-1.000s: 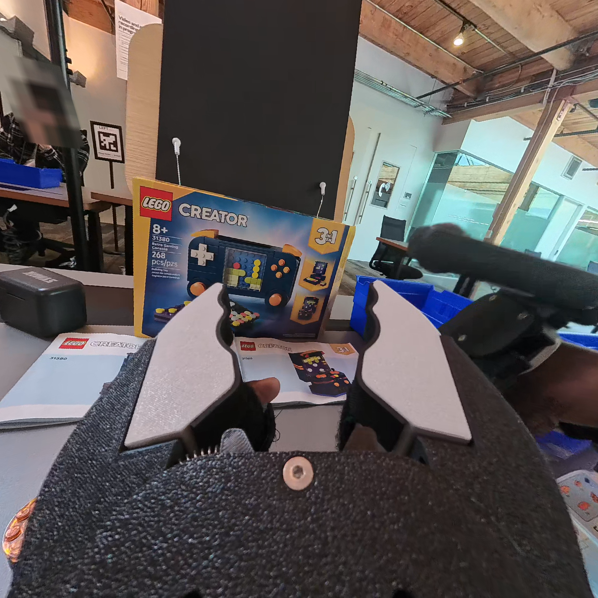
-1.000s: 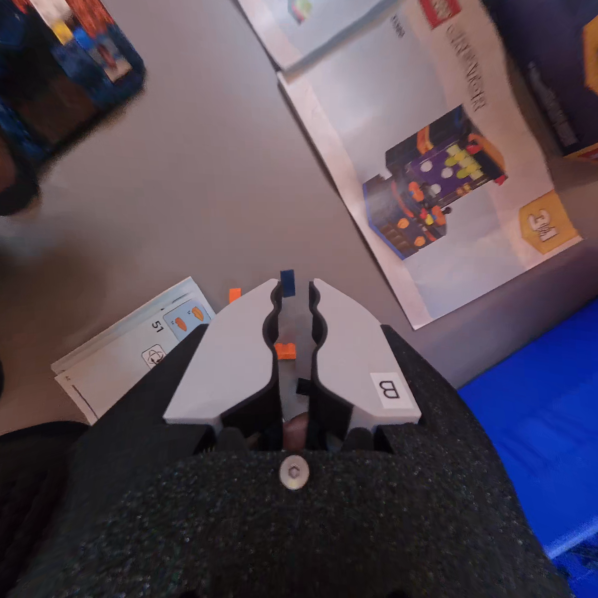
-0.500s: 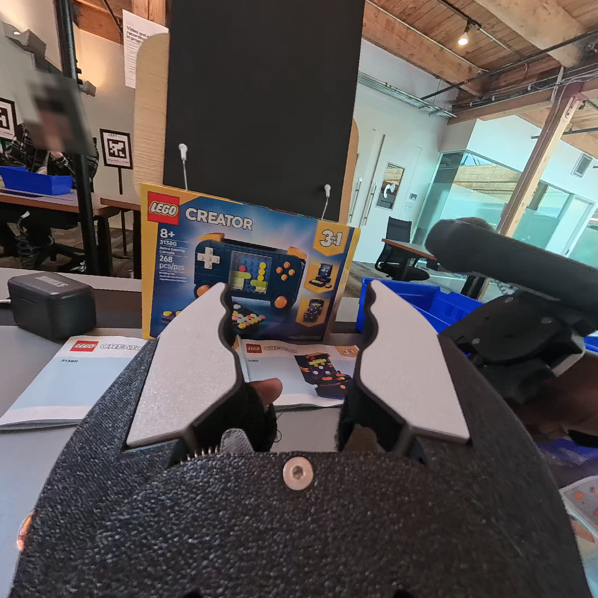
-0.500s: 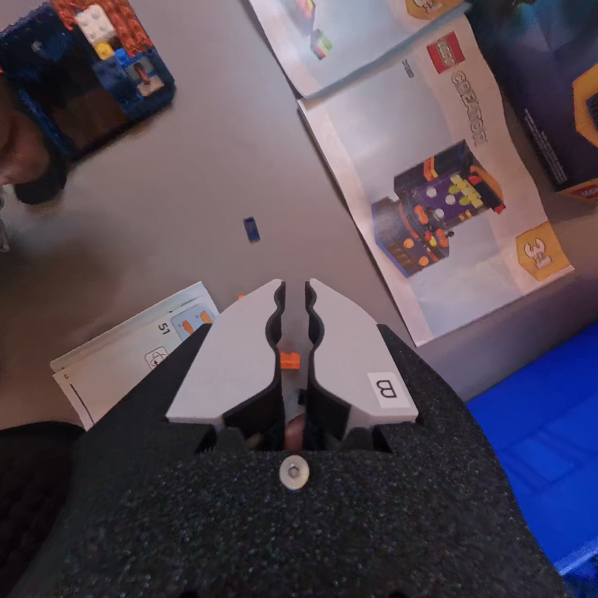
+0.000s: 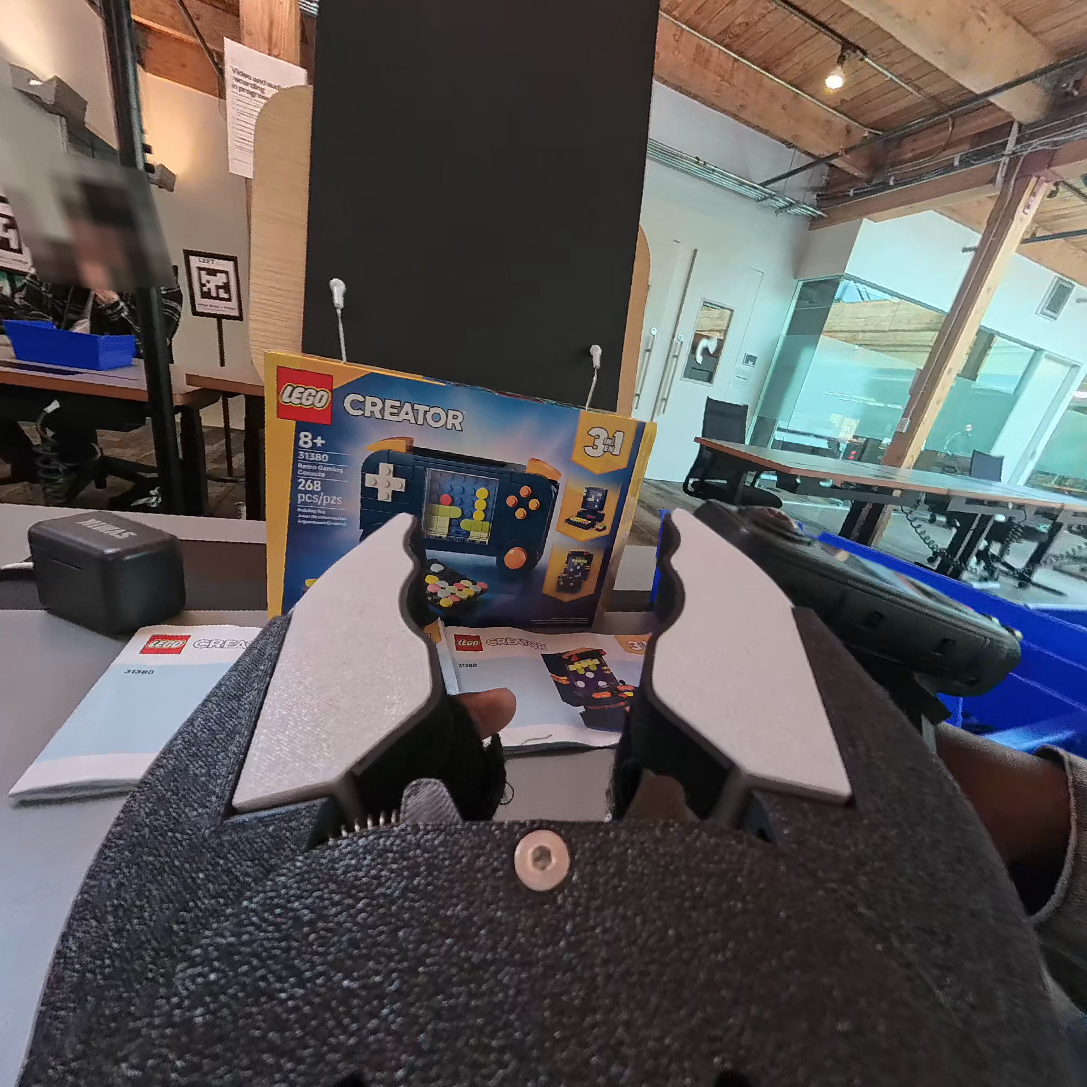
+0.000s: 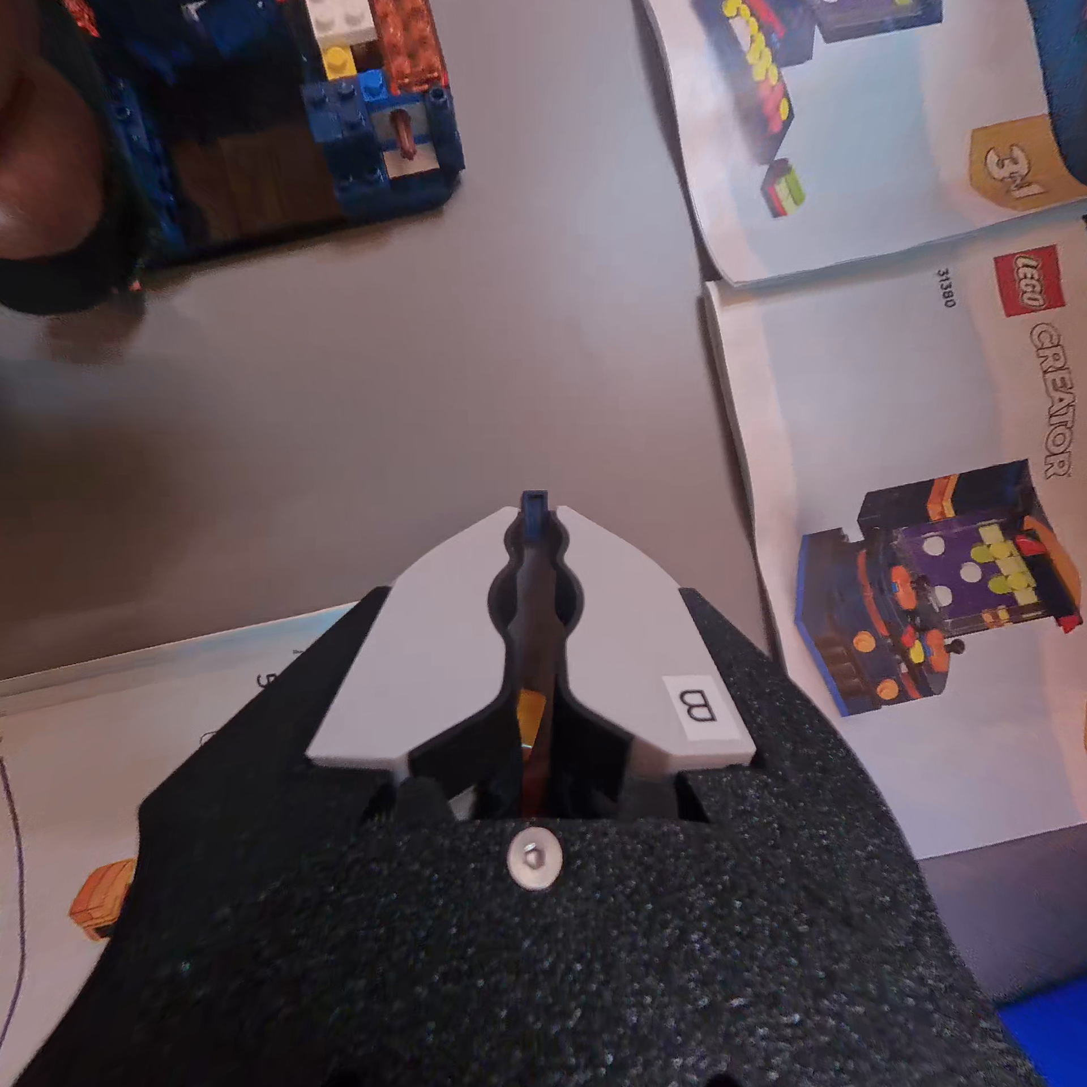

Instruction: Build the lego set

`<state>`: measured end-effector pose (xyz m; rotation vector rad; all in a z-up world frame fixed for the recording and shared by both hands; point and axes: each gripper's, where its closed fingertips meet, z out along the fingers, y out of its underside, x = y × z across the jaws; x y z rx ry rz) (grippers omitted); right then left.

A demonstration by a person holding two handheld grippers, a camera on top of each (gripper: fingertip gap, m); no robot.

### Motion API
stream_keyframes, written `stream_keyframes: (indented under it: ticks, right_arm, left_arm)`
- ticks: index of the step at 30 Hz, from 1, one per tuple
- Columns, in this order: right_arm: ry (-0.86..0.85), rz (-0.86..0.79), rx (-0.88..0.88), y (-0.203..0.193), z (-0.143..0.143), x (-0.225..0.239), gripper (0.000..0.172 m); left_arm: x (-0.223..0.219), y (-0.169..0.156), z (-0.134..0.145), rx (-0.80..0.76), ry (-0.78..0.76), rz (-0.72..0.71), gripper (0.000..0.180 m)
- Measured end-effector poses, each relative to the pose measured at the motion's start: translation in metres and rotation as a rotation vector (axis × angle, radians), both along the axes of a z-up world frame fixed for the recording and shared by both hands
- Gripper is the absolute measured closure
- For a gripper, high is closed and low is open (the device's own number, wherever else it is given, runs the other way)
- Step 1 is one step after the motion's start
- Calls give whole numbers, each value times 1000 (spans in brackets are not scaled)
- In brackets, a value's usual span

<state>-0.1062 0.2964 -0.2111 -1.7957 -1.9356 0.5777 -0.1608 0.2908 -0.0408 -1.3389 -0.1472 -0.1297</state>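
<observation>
My right gripper (image 6: 535, 513) is shut on a small dark blue brick (image 6: 534, 517), pinched upright between its fingertips just above the grey table (image 6: 412, 382). A partly built brick model (image 6: 329, 117) sits at the top left of the right wrist view, with a hand (image 6: 41, 147) on it. My left gripper (image 5: 541, 517) is open and empty above the table, facing the upright toy box (image 5: 459, 488). The right gripper's black body also shows in the left wrist view (image 5: 853, 606), at the right.
Two instruction booklets (image 6: 912, 412) (image 6: 823, 147) lie to the right, and an open one (image 6: 147, 706) lies under my right gripper. An orange piece (image 6: 100, 900) lies on it. A black case (image 5: 106, 564) is at the left and a blue bin (image 5: 1029, 647) at the right. Tip to tip, the grippers are about 15 cm apart.
Half a second ago the blue brick lay on the table ahead of my right fingertips. The fingers have since narrowed and it now sits pinched between them. My left gripper stays open.
</observation>
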Motion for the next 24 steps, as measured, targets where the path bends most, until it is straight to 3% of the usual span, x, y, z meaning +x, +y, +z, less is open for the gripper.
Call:
stream_keyframes:
  ticks: [3, 6, 7, 10, 14, 18, 24]
  right_arm:
    - [89, -47, -207, -10, 15, 1, 166]
    - [316, -39, -665, -37, 73, 5, 166]
    - [343, 3, -776, -46, 89, 12, 166]
    - [320, 143, -934, -72, 115, 31, 166]
    - [258, 257, -1007, -95, 128, 42, 166]
    - [233, 285, -1062, -101, 132, 43, 166]
    - [237, 260, -1063, -96, 129, 40, 172]
  left_arm:
    - [20, 5, -1, -33, 208, -156, 126]
    - [66, -24, -25, -102, 695, -629, 140]
    - [71, -41, -31, -116, 742, -758, 141]
    - [84, -77, -18, -33, 647, -1000, 148]
    - [93, -85, -33, -61, 804, -1024, 152]
    - [102, -89, -39, -68, 861, -1049, 166]
    - [105, -90, -41, -83, 824, -1087, 180]
